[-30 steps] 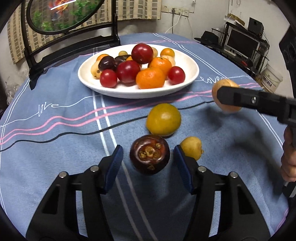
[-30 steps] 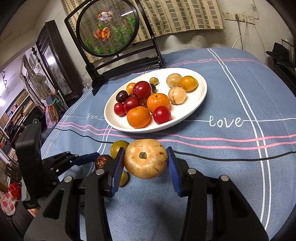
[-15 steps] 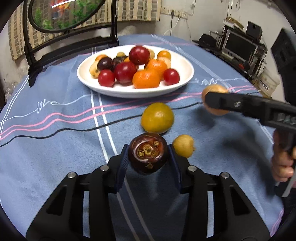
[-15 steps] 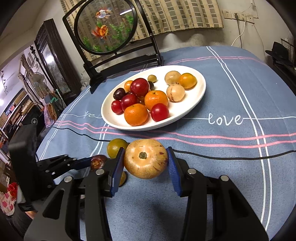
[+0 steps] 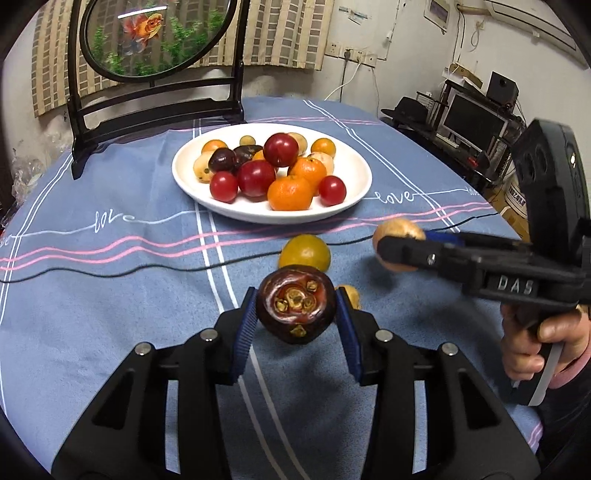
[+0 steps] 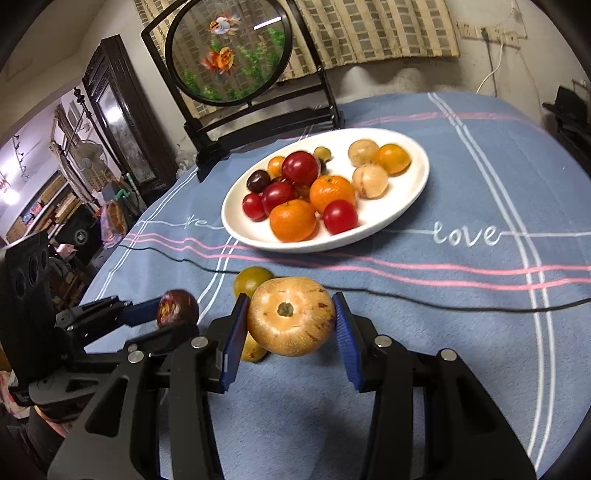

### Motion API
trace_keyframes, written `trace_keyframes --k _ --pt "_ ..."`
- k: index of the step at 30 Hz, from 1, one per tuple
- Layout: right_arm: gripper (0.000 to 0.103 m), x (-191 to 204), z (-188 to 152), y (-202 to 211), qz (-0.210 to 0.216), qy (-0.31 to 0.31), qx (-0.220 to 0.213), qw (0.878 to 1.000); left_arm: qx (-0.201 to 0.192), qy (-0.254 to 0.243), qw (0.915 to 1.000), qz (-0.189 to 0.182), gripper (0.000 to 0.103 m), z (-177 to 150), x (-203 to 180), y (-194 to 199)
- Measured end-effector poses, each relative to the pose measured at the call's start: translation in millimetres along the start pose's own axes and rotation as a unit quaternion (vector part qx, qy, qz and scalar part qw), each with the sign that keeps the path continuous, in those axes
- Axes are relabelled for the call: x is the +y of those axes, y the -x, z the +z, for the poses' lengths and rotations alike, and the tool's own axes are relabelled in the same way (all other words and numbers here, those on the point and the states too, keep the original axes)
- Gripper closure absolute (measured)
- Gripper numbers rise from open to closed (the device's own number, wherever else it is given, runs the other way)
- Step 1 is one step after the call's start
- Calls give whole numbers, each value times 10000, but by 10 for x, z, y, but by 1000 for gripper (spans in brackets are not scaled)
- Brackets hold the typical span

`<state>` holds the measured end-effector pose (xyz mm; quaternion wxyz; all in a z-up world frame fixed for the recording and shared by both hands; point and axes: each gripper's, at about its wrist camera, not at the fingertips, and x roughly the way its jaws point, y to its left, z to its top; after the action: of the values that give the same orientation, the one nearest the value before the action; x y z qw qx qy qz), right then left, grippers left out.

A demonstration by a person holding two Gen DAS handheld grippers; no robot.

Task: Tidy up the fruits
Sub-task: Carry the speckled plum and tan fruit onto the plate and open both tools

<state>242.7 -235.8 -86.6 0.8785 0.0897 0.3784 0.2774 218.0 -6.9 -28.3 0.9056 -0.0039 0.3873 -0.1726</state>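
Item 1, my left gripper (image 5: 296,317): blue pads clamped on a dark purple mangosteen (image 5: 296,311), one pad on each flank, calyx end facing the camera. The fruit hangs clear of the blue tablecloth (image 5: 110,295). In the right wrist view the same gripper (image 6: 173,314) enters from 9 o'clock with the mangosteen (image 6: 177,308) at its tip.

Item 2, my right gripper (image 6: 290,325): pads pressed on both sides of a tan speckled fruit (image 6: 291,320), stem scar toward the lens, lifted off the cloth. In the left wrist view it (image 5: 397,249) reaches in from 3 o'clock, the tan fruit (image 5: 399,236) showing round the black finger; my right hand (image 5: 532,343) wraps the handle at 4 o'clock.

Item 3, loose fruit on the cloth: a yellow-green round fruit (image 5: 304,253) at 12 o'clock from the mangosteen, between it and the plate; a small yellow fruit (image 5: 351,293) just beside my left gripper's right-hand pad, mostly hidden. In the right wrist view the yellow-green fruit (image 6: 253,281) sits at 11 o'clock from the tan fruit, partly behind it.

Item 4, white plate (image 5: 354,184), at 12 o'clock beyond the loose fruit, apart from it: heaped with red plums (image 5: 280,149), oranges (image 5: 290,192), small red tomatoes, pale tan fruits and one dark fruit.

Item 5, background: round fish-painted screen (image 5: 159,33) on a black stand at the table's far edge, 11 o'clock from the plate.
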Motion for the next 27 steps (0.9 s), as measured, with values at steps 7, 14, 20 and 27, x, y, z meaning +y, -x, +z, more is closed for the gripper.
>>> trace_keyframes --k 7,14,20,27 --pt "57 13 425 88 -81 7 -721 9974 -257 -105 9996 73 60 618 112 18" --pt "57 -255 1005 -268 -592 -93 -1157 9915 -324 166 9988 342 61 1525 367 -535" --pt "57 -416 1143 -571 -652 -32 -1060 9922 -48 311 9986 415 61 1745 538 -1048" --pt "57 -495 1110 -785 -527 -38 -675 9963 229 407 9978 463 58 1673 630 -1362"
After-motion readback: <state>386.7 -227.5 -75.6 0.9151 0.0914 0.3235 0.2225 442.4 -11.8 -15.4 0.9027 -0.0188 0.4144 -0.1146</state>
